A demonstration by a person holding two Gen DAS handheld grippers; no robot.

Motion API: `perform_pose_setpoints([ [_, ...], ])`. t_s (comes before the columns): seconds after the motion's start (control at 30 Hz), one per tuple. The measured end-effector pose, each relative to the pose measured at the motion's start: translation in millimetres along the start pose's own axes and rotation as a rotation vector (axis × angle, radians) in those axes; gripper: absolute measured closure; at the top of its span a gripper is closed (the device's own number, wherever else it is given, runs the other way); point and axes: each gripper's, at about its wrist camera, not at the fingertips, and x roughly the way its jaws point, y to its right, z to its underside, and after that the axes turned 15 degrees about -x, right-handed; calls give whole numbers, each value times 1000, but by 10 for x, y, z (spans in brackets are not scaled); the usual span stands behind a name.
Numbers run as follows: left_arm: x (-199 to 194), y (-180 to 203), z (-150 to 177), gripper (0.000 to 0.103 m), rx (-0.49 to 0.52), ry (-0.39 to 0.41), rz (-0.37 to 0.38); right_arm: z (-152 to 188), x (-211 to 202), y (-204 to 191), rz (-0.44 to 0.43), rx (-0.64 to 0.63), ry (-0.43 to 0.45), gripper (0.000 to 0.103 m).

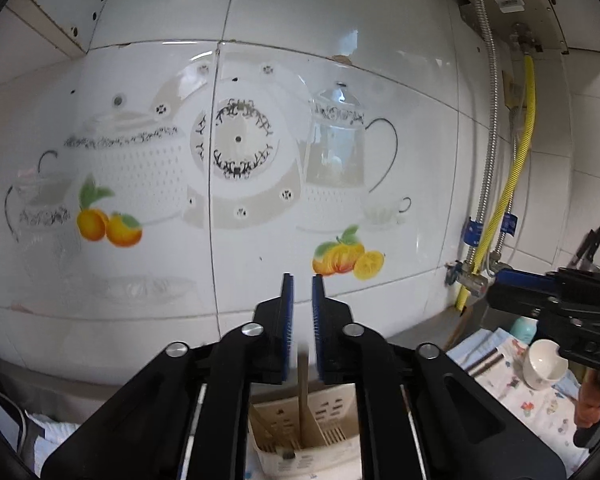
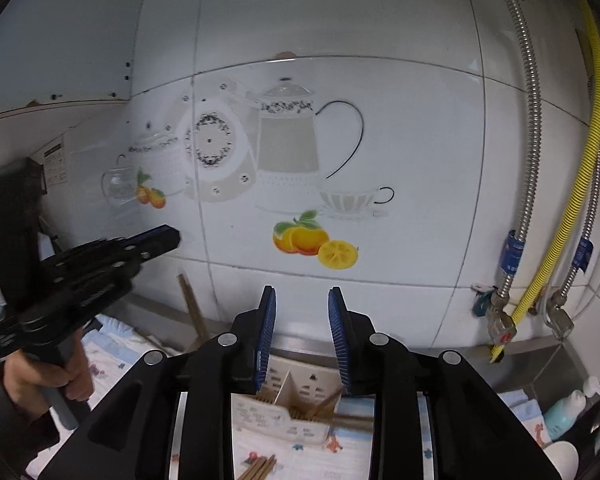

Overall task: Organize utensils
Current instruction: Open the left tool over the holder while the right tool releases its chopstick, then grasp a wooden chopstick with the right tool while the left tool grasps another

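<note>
A beige slotted utensil holder [image 2: 292,404] stands on the patterned cloth below both grippers; it also shows in the left wrist view [image 1: 308,428]. Brown chopsticks [image 2: 340,412] lean in and across its right compartment, and more lie on the cloth [image 2: 260,468]. My left gripper [image 1: 302,320] has its jaws nearly together, with a blurred pale stick [image 1: 303,380] hanging between and below them over the holder. From the right wrist view the left gripper [image 2: 156,240] holds brown chopsticks [image 2: 192,304]. My right gripper [image 2: 302,320] is open and empty above the holder.
The tiled wall with teapot decals is close ahead. A yellow gas hose [image 2: 580,184] and metal hoses with valves hang at the right. A white cup [image 1: 544,364] stands on the cloth at the right. A teal bottle [image 2: 560,412] sits by the sink corner.
</note>
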Motion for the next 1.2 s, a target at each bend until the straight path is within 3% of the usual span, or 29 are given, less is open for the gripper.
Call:
perform_pose_setpoints([
  [0.3, -691, 8, 194, 68, 5, 2, 0, 379, -661, -268, -80, 33, -30, 76],
  [0.4, -998, -54, 346, 63, 2, -8, -30, 549, -918, -386, -112, 36, -44, 76],
  [0.47, -1192, -107, 465, 54, -12, -9, -59, 686, -1110, -503, -127, 29, -54, 76],
  [0.63, -1590, -263, 769, 50, -36, -43, -101, 1036, -1367, -778, -162, 26, -98, 68],
  [0.77, -1764, -400, 974, 43, -67, -67, -130, 1408, -1431, -965, -186, 59, -147, 68],
  [0.97, -1898, -604, 1242, 43, -133, -110, -143, 1899, -1313, -1290, -176, 59, -226, 68],
  [1.2, -2023, -669, 1505, 42, -132, -128, -162, 2431, -1019, -1658, -181, 74, -324, 71],
])
